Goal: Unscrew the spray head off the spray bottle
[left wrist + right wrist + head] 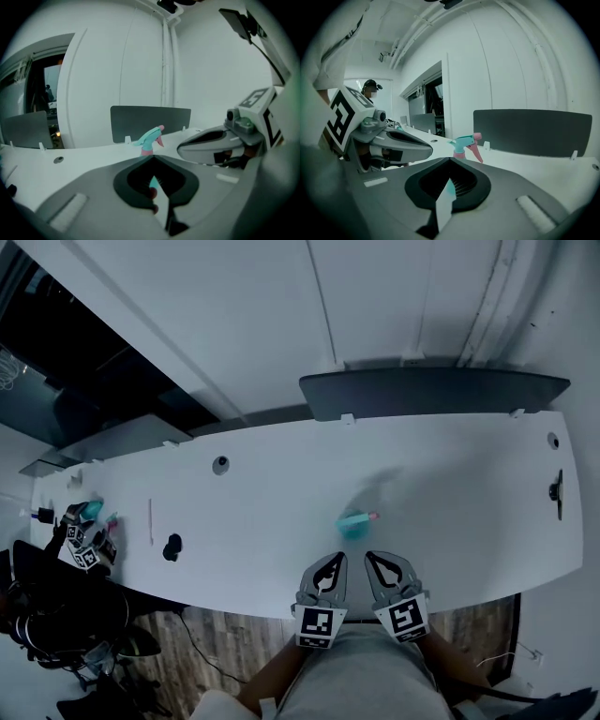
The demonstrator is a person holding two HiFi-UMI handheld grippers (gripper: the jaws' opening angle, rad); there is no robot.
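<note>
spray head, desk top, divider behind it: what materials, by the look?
spray head: moulded plastic, smooth teal shell with pink nozzle, trigger and collar.
desk top: probably white laminate; flat, even, soft sheen, no grain.
divider: dark grey and dull, perhaps felt or matte plastic; too far away to tell.

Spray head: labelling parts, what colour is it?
Teal spray head, pink trigger and nozzle; best in right gripper view.

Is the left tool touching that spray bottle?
Apart. The head view shows bare table between the left tool and the spray bottle.
</note>
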